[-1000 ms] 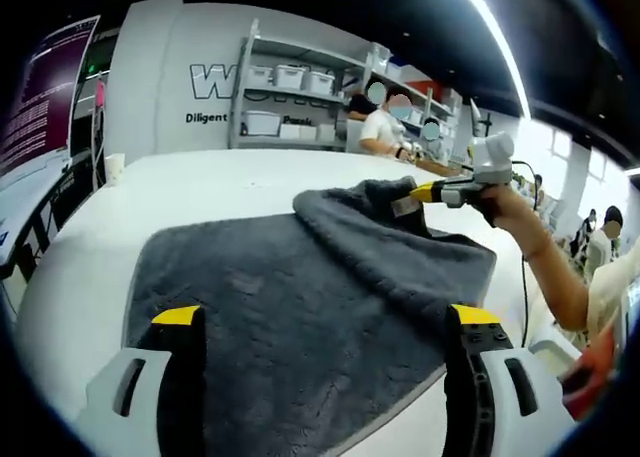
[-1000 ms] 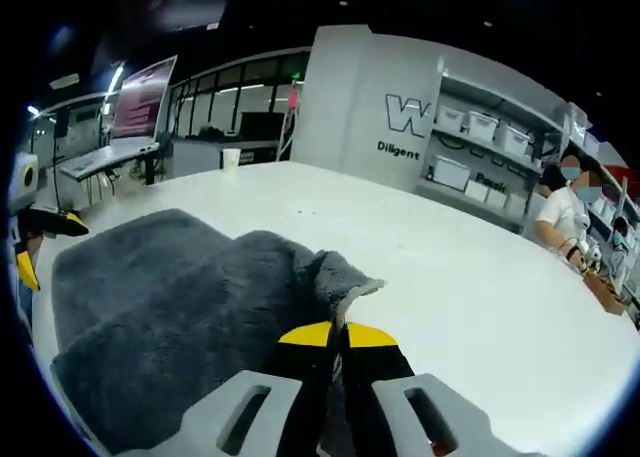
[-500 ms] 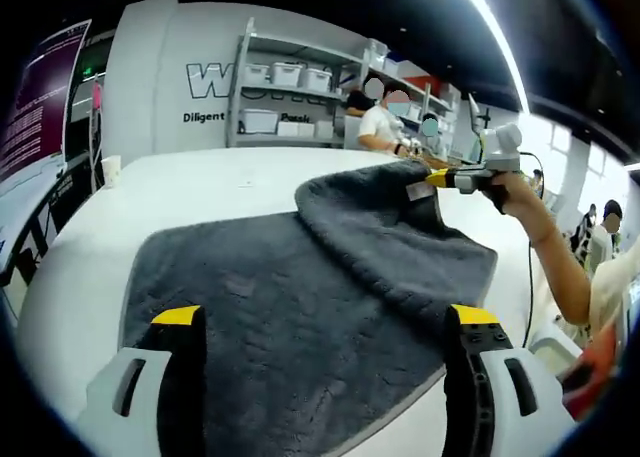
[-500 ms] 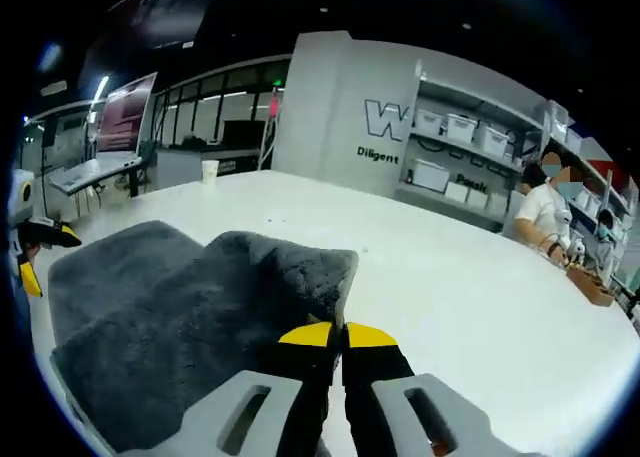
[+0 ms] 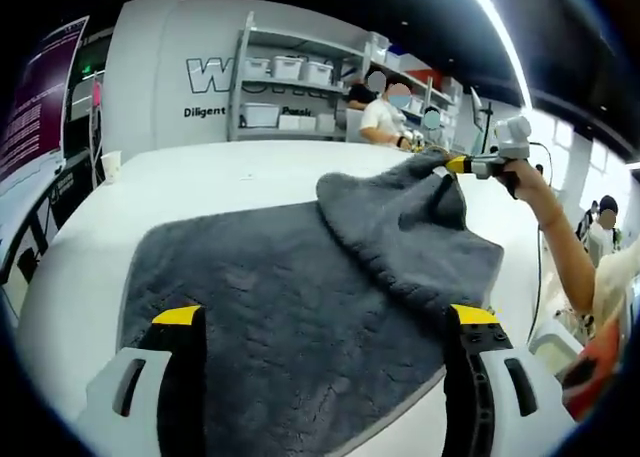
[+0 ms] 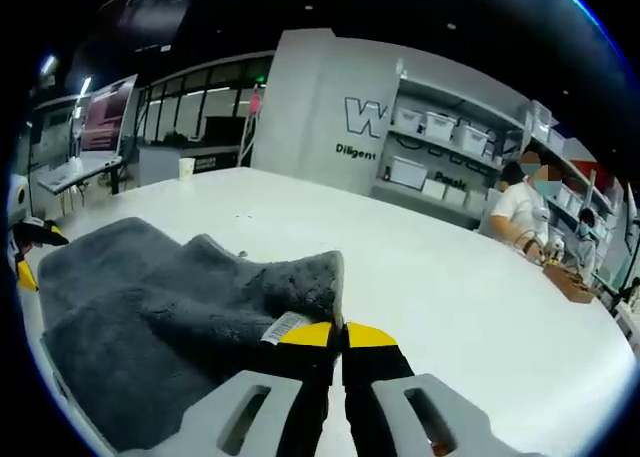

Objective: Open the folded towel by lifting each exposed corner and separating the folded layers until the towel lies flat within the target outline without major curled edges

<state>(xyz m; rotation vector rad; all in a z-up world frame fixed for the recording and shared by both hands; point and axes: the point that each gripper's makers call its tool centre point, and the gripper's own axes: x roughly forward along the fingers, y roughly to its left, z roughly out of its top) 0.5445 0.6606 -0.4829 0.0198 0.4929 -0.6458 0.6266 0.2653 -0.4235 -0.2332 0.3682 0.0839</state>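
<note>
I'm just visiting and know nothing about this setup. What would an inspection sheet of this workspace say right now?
Surface: white table, bare beyond the cloth.
Job's things: grey towel, partly unfolded; one corner lifted off the table, a white label showing near the pinch. No target outline can be made out.
Clutter: white cup near the table's far edge.
Grippers: right gripper shut on the towel corner; left gripper open above the towel.
Cables: a dark cable hangs below the person's forearm.
Surroundings: shelves with white bins, a seated person, wall lettering.
</note>
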